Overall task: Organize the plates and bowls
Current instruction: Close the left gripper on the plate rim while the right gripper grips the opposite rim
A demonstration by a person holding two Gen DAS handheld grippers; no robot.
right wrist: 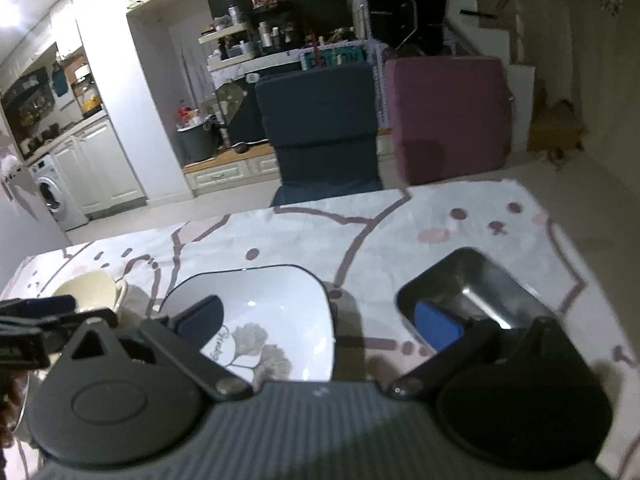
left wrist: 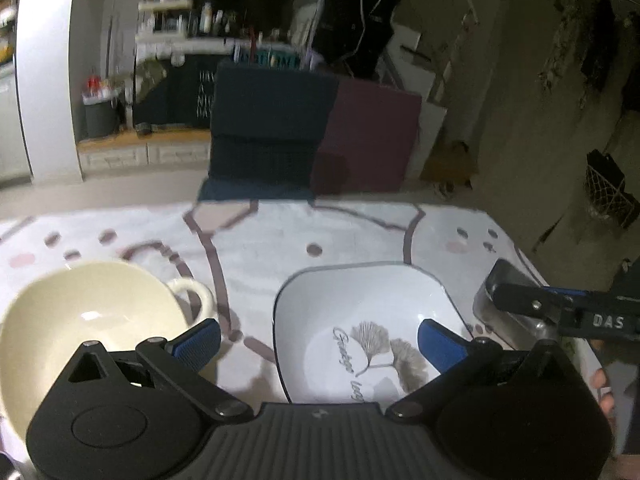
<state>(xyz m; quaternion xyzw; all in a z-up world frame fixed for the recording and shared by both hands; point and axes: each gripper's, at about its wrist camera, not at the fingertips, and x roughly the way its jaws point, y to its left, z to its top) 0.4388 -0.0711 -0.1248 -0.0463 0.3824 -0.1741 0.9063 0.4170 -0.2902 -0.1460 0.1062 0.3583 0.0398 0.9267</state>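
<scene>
Both the left gripper (left wrist: 320,338) and right gripper (right wrist: 318,320) hover released above the table (right wrist: 400,220), where cream bowl (left wrist: 80,320), white square plate (left wrist: 360,312) and steel tray (right wrist: 476,284) sit left-to-right, apart, seemingly awaiting stacking.

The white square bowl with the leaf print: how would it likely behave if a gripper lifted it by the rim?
The white square bowl looks like glazed ceramic, so it is probably rigid and breakable if dropped. Its glossy surface shows highlights, so the rim may be slippery. It sits flat on the tablecloth and looks wide and low, so it seems unlikely to tip when pushed.
</scene>
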